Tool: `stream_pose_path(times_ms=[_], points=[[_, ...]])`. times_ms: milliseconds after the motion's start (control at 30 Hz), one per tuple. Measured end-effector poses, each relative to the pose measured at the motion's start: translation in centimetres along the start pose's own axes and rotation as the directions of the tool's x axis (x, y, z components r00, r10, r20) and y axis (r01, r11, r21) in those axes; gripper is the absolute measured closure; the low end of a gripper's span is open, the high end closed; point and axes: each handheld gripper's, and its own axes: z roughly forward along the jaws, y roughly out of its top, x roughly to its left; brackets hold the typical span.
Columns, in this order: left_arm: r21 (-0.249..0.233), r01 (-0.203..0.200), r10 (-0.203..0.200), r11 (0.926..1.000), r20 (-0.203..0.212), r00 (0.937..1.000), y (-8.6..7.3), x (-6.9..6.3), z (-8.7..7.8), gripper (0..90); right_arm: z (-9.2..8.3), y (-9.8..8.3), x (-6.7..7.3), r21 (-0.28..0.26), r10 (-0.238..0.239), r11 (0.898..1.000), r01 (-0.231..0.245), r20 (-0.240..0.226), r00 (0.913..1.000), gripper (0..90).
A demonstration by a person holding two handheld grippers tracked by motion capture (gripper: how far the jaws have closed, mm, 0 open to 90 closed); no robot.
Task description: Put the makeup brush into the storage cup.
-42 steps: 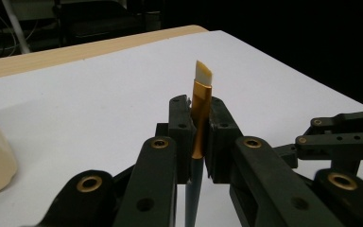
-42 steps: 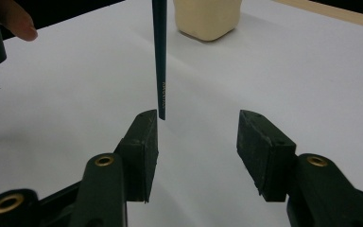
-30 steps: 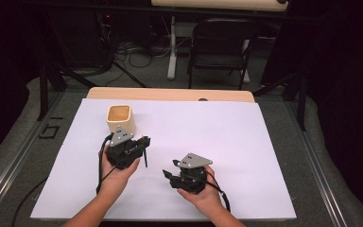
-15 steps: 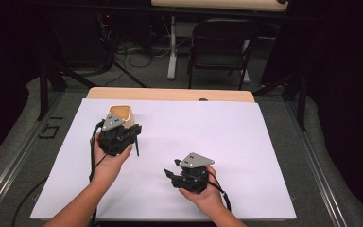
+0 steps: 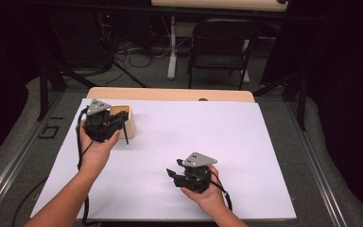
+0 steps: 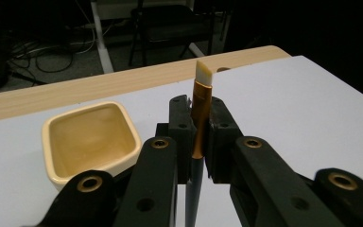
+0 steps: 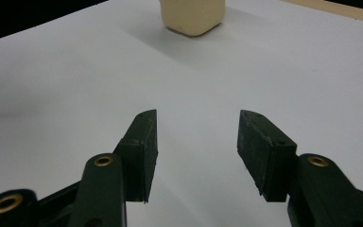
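Brush: slim, dark handle, copper ferrule, flat white bristle tip. Clamped between the fingers of the left gripper, pinched at the ferrule. In the left gripper view the bristles stand up past the fingertips, pointing to 12 o'clock, and the dark handle runs down to 6 o'clock between the arms. In the high view the handle shows as a thin dark line hanging from the gripper toward 5 o'clock, over the white sheet.

Bowl: cream, square with rounded corners, nothing visible inside. In the left gripper view it sits at 9 o'clock of the brush, near but apart. In the high view the left gripper overlaps the bowl's near-left side; whether it touches, cannot tell. Bowl stands near the table's far left corner, at about 10 o'clock of the sheet's middle.

Left hand wraps the gripper from below, cable trailing down the forearm.

Right gripper: well apart from the bowl, at about 5 o'clock of it, low over the sheet near the front edge. Its fingers stand parted, bare sheet between them, nothing held. In the right gripper view the bowl lies at 12 o'clock, far off.

Beyond the table's far edge: a dark chair and loose cables on the floor.
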Motion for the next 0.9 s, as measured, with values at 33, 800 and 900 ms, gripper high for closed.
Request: stream_pose_path(times_ms=[33,800,900], points=[[-0.003,0.003,-0.003,1.0,-0.007,1.0,0.4,0.3,-0.1,83.3,0.0,0.0,0.0,0.001,0.0,1.0,0.0,0.002,1.0,48.7],[-0.027,0.036,-0.039,0.999,-0.104,0.9938,4.6,2.9,0.1,83.3,-0.6,-0.2,-0.5,-0.001,0.012,1.0,-0.012,0.012,0.9999,48.7],[-0.025,0.031,-0.034,0.9992,-0.114,0.9929,5.1,3.1,0.1,83.3,-0.5,-0.2,-0.5,0.004,0.01,1.0,-0.01,0.013,0.9999,48.7]])
